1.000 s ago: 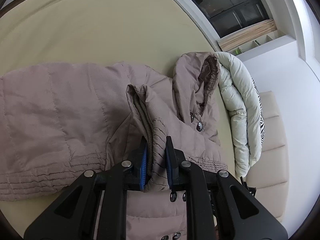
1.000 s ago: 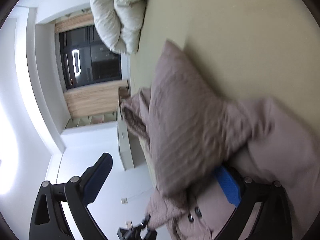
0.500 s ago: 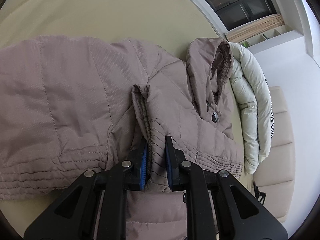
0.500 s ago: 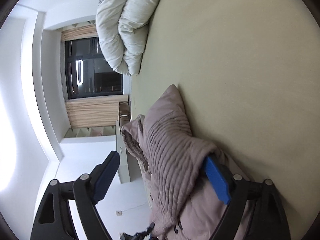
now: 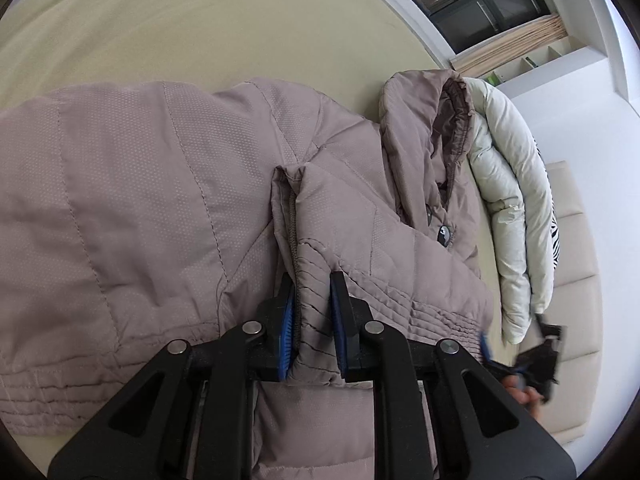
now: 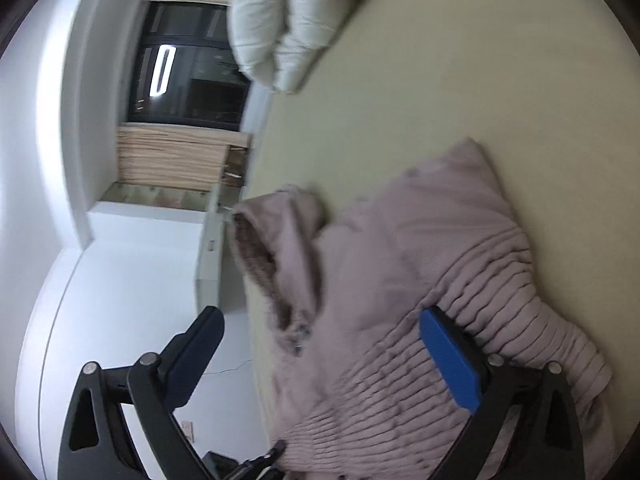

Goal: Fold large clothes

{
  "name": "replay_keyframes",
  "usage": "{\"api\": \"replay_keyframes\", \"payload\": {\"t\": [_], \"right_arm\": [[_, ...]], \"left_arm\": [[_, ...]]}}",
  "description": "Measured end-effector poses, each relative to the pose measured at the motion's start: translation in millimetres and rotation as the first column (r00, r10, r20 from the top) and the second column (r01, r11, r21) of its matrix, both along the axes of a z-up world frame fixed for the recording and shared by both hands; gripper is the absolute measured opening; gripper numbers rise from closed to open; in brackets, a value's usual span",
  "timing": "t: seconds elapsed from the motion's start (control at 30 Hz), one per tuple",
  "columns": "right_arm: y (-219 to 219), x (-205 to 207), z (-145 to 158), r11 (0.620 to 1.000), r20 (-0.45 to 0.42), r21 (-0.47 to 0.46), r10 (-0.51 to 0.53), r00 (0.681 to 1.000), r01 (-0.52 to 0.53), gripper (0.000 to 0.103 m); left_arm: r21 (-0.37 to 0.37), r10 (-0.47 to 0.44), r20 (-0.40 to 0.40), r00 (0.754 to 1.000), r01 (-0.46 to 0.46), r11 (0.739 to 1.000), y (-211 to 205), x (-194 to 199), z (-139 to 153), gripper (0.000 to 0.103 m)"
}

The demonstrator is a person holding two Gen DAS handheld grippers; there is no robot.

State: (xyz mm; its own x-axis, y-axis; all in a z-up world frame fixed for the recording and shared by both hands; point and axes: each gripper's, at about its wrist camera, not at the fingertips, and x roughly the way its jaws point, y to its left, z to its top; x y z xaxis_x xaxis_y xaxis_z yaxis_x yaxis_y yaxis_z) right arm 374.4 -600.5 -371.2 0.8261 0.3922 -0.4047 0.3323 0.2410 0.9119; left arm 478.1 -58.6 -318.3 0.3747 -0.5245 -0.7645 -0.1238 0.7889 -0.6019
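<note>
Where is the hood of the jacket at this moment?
In the left wrist view the hood lies upper right on the bed, beside the white duvet, beyond the left gripper.

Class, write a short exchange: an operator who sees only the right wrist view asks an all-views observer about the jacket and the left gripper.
Operator: My right gripper is open, one finger against the jacket. Is the left gripper holding anything?
Observer: Yes, the left gripper is shut on a dark-edged fold of the jacket.
Operator: Where is the rest of the jacket?
Observer: Its body lies spread on the bed, to the left of that fold.
</note>
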Motion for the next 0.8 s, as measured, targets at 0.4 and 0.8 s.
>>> {"api": "replay_keyframes", "payload": {"t": [0.4, 0.8], "right_arm": [[-10.2, -6.1, 41.2, 0.998, 0.168, -0.051, -0.027, 0.985, 0.036, 0.103], [-2.3, -18.1, 23.6, 0.985, 0.053, -0.166, -0.042, 0.998, 0.05, 0.099]], "left_arm": [[0.015, -0.04, 0.01, 0.999, 0.04, 0.999, -16.8, 14.6, -18.4, 0.018], [0.144, -0.061, 0.068, 0.996, 0.051, 0.988, -1.4, -8.5, 5.6, 0.06]]}}
